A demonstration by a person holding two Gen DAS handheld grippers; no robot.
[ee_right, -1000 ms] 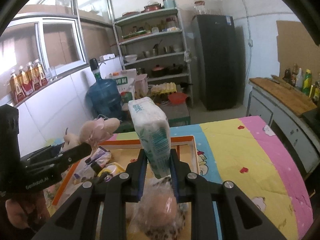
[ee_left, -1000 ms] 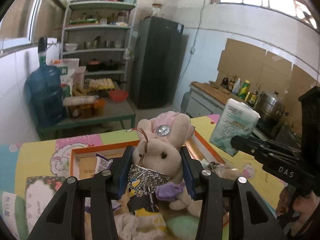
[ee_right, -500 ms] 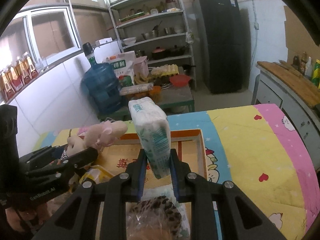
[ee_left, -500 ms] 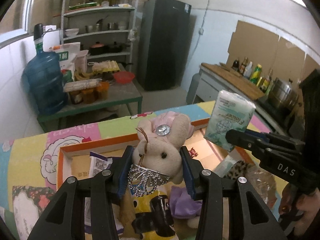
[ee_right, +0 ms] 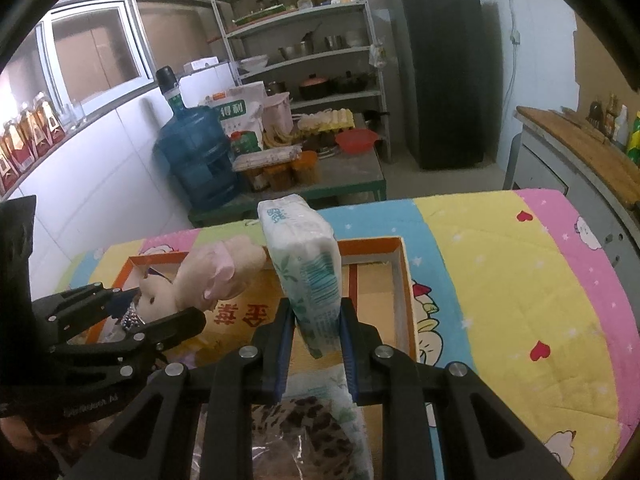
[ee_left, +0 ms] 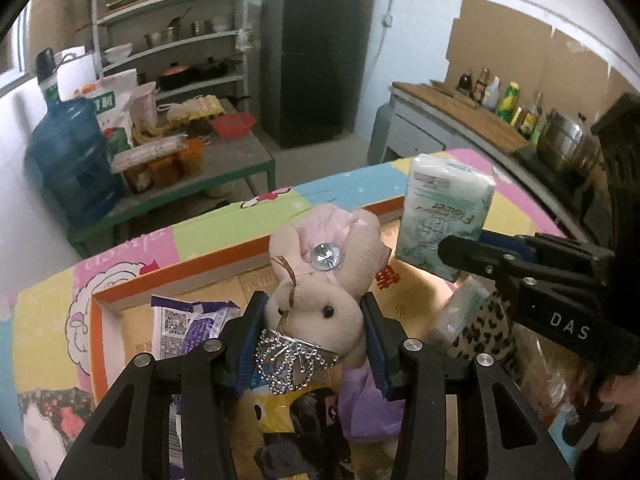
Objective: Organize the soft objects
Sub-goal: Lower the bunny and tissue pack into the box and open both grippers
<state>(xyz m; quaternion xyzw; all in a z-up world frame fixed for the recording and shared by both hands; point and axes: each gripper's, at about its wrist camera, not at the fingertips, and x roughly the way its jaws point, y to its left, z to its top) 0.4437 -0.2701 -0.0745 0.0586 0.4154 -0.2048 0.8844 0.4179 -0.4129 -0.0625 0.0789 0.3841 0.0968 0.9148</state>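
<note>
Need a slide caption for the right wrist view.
Right hand-held gripper holds a tissue pack above the orange box; left hand-held gripper holds a plush bunny.

The right gripper (ee_right: 314, 344) squeezes a white pack of tissues (ee_right: 306, 270) that stands up tall between its blue pads (ee_right: 285, 346). To its left, the left gripper (ee_right: 154, 312) holds a pink bunny toy (ee_right: 208, 276) — both hang over an orange box (ee_right: 404, 276) on a bright cartoon cloth (ee_right: 520, 300). Low down in the box lies a spotty leopard thing (ee_right: 304, 436) in clear wrap.
</note>
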